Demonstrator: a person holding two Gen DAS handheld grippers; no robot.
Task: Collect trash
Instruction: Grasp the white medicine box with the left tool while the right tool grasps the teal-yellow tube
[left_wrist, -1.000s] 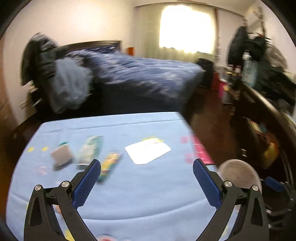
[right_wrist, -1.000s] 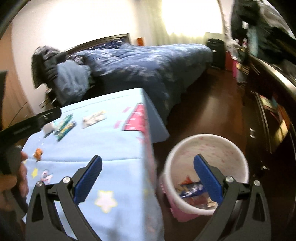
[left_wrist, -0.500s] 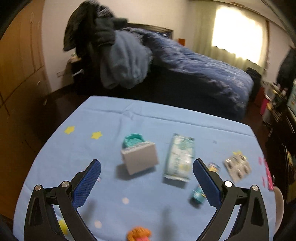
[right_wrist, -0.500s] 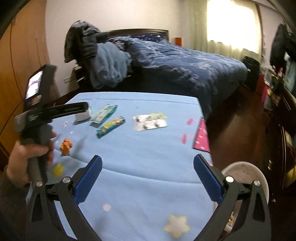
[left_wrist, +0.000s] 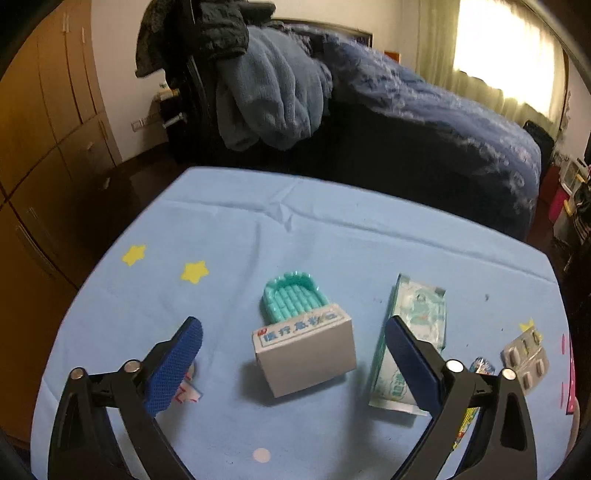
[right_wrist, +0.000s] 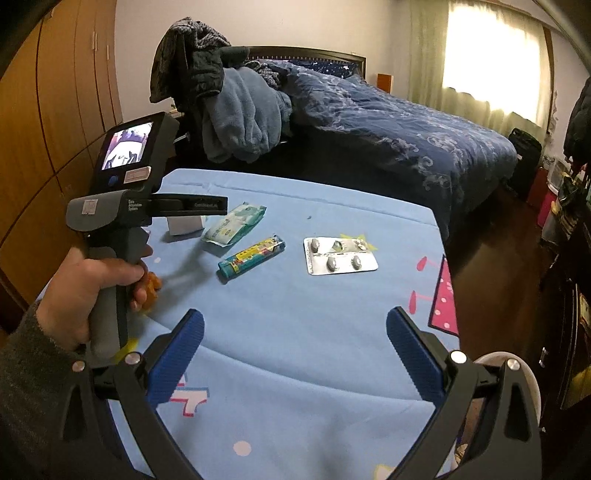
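1. Since half a second ago, the left gripper (left_wrist: 293, 352) has closed in on the small white carton (left_wrist: 306, 352), which now sits larger and centred between its blue pads (left_wrist: 173, 363); the right gripper (right_wrist: 294, 352) has scarcely shifted.
2. Small white carton: a light cardboard box lying on the blue tablecloth (left_wrist: 332, 236), printed face up, touching or overlapping a teal moulded tray (left_wrist: 291, 297) behind it. It looks stiff along its edges but probably crushable on its broad faces; a hold across the two short sides, low and square, seems safest.
3. Neighbouring litter, left-wrist view: a pale green foil packet (left_wrist: 410, 343) lies just right of the carton, partly hidden by the right-hand finger. It is thin, soft and likely slippery, better pinched at a sealed edge.
4. Right-wrist view: a colourful candy wrapper (right_wrist: 252, 258) and a silver blister pack (right_wrist: 340, 255) lie nearer the table's middle; both are flat, so lifting an edge will be awkward. A small orange object (right_wrist: 153, 286) sits by the left hand (right_wrist: 85, 295).
5. Left gripper: jaws wide apart, holding nothing, straddling the carton without touching it.
6. Right gripper: jaws also wide apart and empty, hanging over the near table edge, with a white bin rim (right_wrist: 495, 360) showing behind its right finger.
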